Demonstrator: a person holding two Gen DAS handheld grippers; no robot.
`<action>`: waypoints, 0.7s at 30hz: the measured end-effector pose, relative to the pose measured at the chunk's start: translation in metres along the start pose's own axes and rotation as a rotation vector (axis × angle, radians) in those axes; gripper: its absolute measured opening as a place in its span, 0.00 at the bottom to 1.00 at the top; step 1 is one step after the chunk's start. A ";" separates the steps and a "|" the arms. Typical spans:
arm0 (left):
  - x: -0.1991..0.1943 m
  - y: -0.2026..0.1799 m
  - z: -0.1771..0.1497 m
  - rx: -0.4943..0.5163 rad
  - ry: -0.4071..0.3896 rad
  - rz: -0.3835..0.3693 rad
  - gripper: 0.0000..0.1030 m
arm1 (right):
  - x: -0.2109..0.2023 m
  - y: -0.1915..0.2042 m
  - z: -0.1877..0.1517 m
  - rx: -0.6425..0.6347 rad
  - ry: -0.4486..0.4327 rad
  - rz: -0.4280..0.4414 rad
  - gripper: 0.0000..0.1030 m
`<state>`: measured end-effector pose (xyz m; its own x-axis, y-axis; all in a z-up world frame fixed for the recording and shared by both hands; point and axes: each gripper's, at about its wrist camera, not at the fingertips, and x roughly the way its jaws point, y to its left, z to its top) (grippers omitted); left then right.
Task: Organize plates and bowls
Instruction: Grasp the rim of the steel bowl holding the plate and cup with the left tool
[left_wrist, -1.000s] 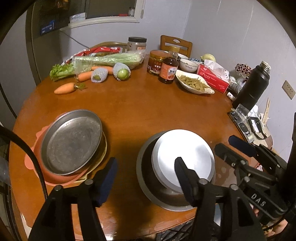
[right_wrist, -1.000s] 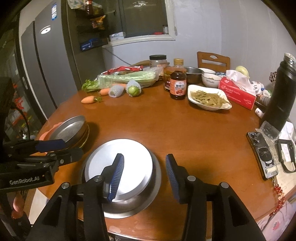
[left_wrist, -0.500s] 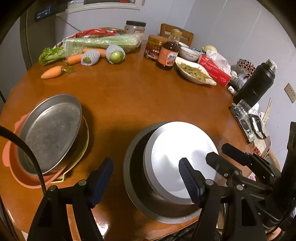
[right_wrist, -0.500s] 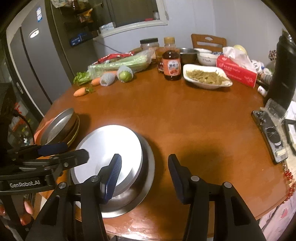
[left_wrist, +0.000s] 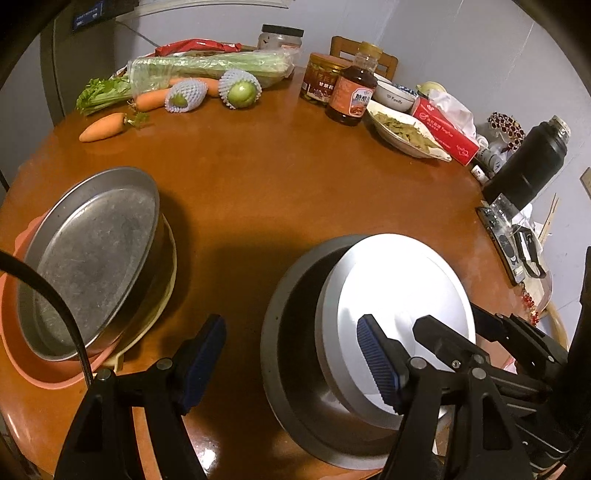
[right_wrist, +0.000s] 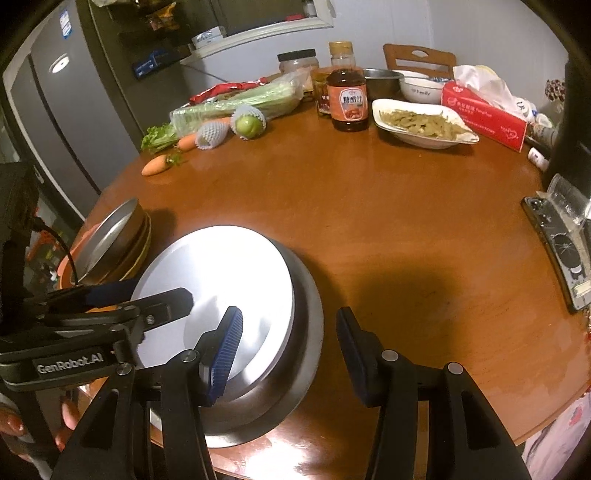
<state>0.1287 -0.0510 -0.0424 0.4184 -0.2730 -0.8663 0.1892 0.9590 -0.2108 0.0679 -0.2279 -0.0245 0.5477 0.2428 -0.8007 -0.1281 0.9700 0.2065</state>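
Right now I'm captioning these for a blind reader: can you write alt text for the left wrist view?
Open left gripper hovers over a wooden table, one finger above a white plate resting in a steel bowl. Left, a steel pan sits tilted on stacked dishes; vegetables and bottles lie beyond.

Veg: carrots (left_wrist: 101, 127), celery (left_wrist: 207, 66); sauce btl (right_wrist: 348, 101), tissue box (right_wrist: 484, 116), black flask (left_wrist: 528, 168).
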 end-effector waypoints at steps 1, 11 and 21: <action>0.001 0.000 0.000 0.000 0.002 -0.002 0.71 | 0.000 0.000 0.000 0.000 0.002 0.000 0.53; 0.008 -0.002 -0.002 -0.005 -0.001 0.030 0.70 | 0.005 -0.001 -0.005 0.004 0.011 -0.002 0.53; 0.012 0.000 -0.003 -0.033 0.000 -0.002 0.67 | 0.010 -0.006 -0.007 0.024 0.002 0.033 0.52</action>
<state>0.1313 -0.0542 -0.0541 0.4181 -0.2745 -0.8659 0.1602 0.9606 -0.2272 0.0681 -0.2317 -0.0375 0.5422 0.2748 -0.7941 -0.1261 0.9609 0.2464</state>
